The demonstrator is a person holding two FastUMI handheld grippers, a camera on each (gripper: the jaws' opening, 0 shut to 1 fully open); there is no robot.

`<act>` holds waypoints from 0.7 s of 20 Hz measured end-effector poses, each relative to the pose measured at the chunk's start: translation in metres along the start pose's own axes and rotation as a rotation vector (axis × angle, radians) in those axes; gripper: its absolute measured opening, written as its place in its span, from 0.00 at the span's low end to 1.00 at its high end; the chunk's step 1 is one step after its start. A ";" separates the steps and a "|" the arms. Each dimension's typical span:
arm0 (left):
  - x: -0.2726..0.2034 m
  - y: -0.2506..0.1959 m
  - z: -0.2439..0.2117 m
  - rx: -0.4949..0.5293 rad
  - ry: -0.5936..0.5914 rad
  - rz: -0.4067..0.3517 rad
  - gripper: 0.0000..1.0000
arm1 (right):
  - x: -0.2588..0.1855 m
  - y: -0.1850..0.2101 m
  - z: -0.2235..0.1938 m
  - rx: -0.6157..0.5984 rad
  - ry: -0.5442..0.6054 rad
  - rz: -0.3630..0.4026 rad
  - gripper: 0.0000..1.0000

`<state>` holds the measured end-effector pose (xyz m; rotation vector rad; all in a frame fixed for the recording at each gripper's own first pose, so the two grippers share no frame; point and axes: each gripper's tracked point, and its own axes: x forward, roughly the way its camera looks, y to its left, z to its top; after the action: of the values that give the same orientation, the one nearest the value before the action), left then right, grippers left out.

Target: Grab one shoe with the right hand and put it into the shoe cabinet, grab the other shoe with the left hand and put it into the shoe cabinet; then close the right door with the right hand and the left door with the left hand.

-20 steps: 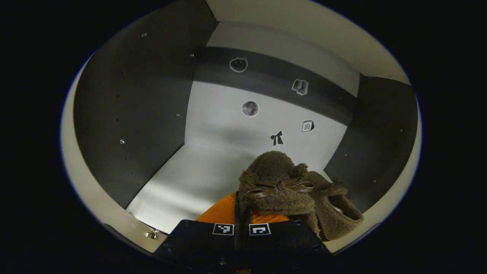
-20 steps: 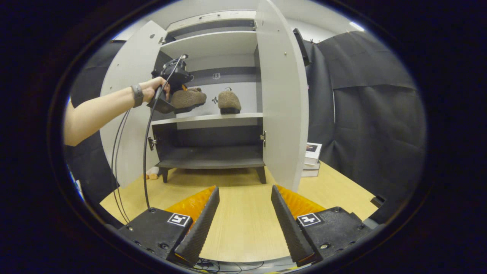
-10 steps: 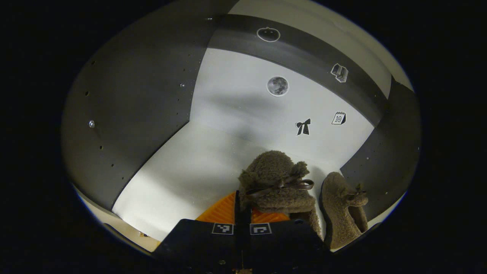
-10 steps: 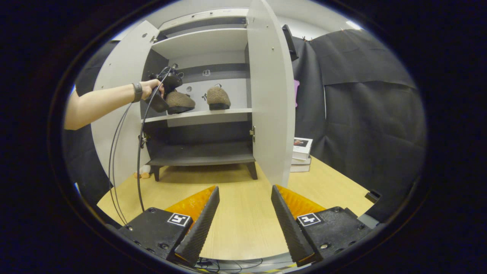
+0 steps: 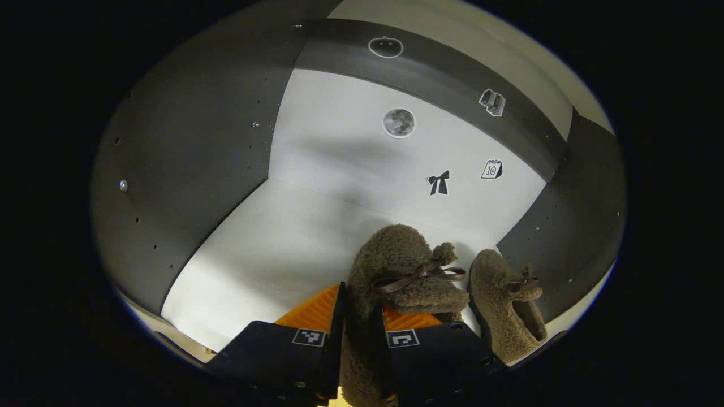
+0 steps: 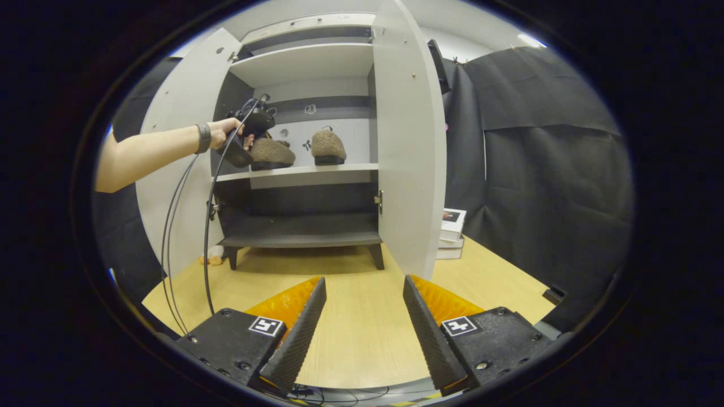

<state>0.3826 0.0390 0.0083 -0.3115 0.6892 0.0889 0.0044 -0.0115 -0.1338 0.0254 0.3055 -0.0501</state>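
- Both shoes were seen on the white middle shelf (image 6: 317, 169) of the shoe cabinet (image 6: 305, 62), so the two placing steps were judged nearly done.
- The first shoe (image 6: 328, 148) was seen standing free on that shelf, toward the cabinet's right door (image 6: 408, 141).
- The second shoe (image 5: 404, 271) was seen beside it, nearer the cabinet's left door (image 6: 181, 130), its sole apparently on the shelf.
- The left hand-held gripper (image 5: 356, 333) was seen with its fingers slightly apart around that shoe's heel; whether they pressed on it or had let go could not be told.
- In the right gripper view, a person's hand (image 6: 226, 131) was seen holding that gripper at the shelf's left end.
- The right hand-held gripper (image 6: 362, 322) was seen wide apart and empty over the wooden bench (image 6: 350, 316), well in front of the cabinet.
- Both doors were seen swung open; closing them was judged to be the work left.
- Each shoe was seen as a brown, fuzzy slipper, with a thin brown bow (image 5: 421, 274) across the top.
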 end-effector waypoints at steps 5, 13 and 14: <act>-0.010 0.004 0.000 -0.018 0.005 -0.006 0.60 | 0.002 0.004 -0.002 0.003 0.009 0.017 0.88; -0.079 -0.018 0.007 0.058 -0.169 -0.101 0.92 | 0.008 0.008 -0.002 -0.006 0.005 0.044 0.88; -0.093 -0.022 0.007 0.070 -0.201 -0.124 0.92 | 0.008 0.009 -0.002 -0.008 0.005 0.050 0.88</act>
<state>0.3189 0.0226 0.0784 -0.2732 0.4710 -0.0215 0.0114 -0.0026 -0.1378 0.0250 0.3098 0.0004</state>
